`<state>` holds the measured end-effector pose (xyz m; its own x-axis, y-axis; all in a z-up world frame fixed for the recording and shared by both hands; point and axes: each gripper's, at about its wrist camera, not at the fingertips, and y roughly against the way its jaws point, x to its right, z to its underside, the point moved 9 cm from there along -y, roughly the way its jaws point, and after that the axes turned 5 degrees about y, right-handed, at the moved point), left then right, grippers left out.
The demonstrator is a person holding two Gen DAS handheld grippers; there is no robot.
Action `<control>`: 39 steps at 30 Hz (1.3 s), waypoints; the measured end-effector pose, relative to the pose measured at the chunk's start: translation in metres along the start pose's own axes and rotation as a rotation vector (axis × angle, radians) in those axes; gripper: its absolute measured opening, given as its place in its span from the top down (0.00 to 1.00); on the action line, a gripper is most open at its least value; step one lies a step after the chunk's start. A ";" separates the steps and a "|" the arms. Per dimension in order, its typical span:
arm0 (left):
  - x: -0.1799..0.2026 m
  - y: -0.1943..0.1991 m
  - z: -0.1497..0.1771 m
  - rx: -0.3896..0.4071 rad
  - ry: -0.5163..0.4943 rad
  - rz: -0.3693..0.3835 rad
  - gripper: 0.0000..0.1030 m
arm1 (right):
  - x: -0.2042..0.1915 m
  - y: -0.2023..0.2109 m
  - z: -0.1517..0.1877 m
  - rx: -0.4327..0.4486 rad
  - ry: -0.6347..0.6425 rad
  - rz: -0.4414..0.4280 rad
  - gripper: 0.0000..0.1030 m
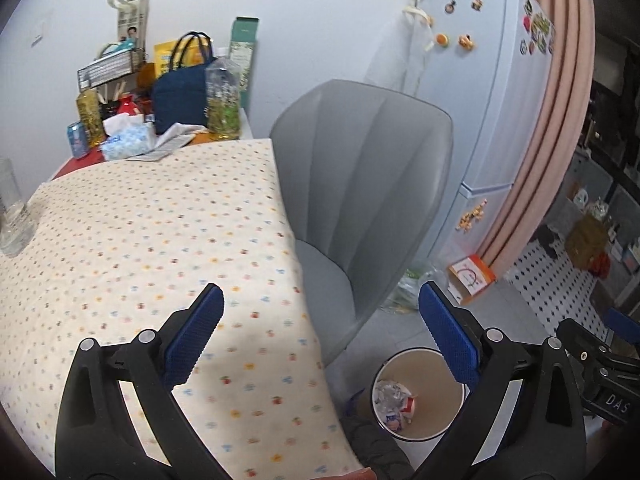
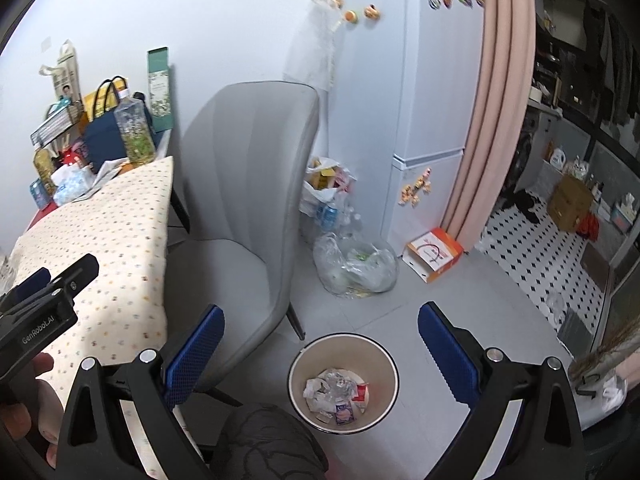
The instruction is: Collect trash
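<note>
A round beige trash bin stands on the grey floor beside the chair, with crumpled wrappers and paper inside; it also shows in the left wrist view. My right gripper is open and empty, above the bin. My left gripper is open and empty, held over the right edge of the table with the dotted cloth. The left gripper also shows at the left of the right wrist view.
A grey chair stands between table and fridge. Bags of bottles and an orange box lie on the floor. Bags, bottles and tissues crowd the table's far end; a glass stands at left.
</note>
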<state>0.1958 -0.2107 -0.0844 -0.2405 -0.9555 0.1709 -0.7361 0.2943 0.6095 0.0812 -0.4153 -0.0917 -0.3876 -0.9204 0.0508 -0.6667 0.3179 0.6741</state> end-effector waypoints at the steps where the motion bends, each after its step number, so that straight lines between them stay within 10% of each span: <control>1: -0.003 0.004 -0.001 0.006 0.004 -0.002 0.06 | -0.005 0.004 -0.002 0.005 0.007 -0.004 0.08; 39: -0.144 0.159 -0.021 0.216 0.129 -0.195 0.06 | -0.138 0.129 -0.014 0.169 0.154 -0.173 0.08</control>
<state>0.1263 -0.0269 0.0043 -0.0094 -0.9851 0.1717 -0.8809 0.0894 0.4647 0.0571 -0.2504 -0.0012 -0.1665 -0.9838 0.0657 -0.8161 0.1749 0.5507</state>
